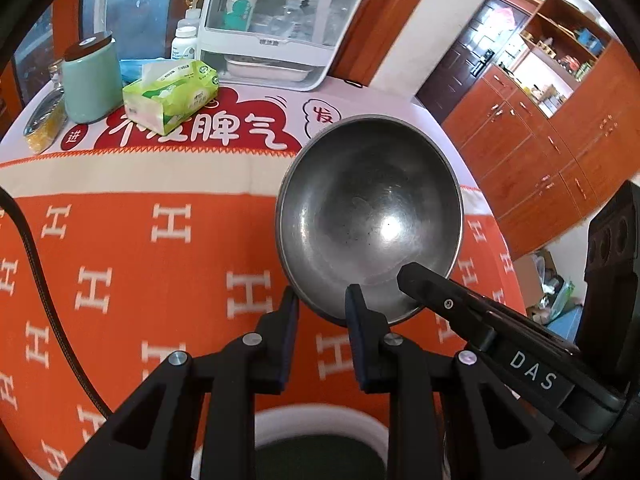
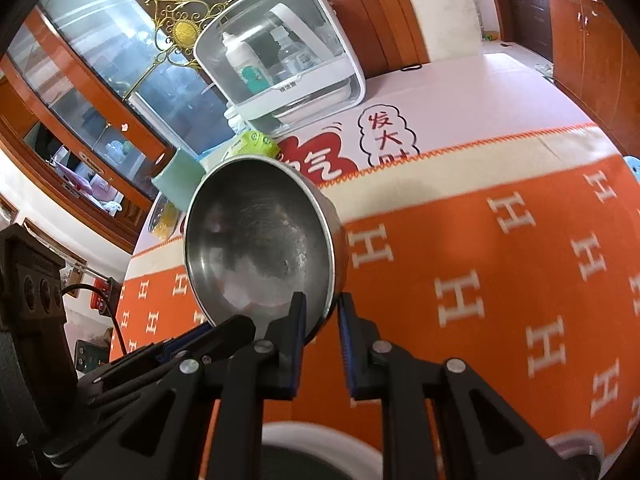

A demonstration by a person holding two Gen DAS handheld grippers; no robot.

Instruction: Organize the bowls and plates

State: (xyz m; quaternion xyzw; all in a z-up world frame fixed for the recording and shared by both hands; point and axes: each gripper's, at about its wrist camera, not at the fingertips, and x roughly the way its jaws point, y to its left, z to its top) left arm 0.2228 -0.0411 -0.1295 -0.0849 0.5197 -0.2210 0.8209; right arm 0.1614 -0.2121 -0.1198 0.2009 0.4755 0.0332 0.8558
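Note:
A steel bowl hangs tilted above the orange cloth, carried by both grippers at once. My left gripper is shut on its near rim, one finger outside the wall and one inside. My right gripper is shut on the rim of the same steel bowl, again with a finger on each side. In the left wrist view the right gripper's finger reaches into the bowl from the right. A white-rimmed dark bowl lies on the cloth just below the grippers, partly hidden by them.
The table's orange cloth with white H marks fills the foreground. At the back stand a green tissue pack, a mint canister, a white covered dish rack and small bottles. Wooden cabinets line the right.

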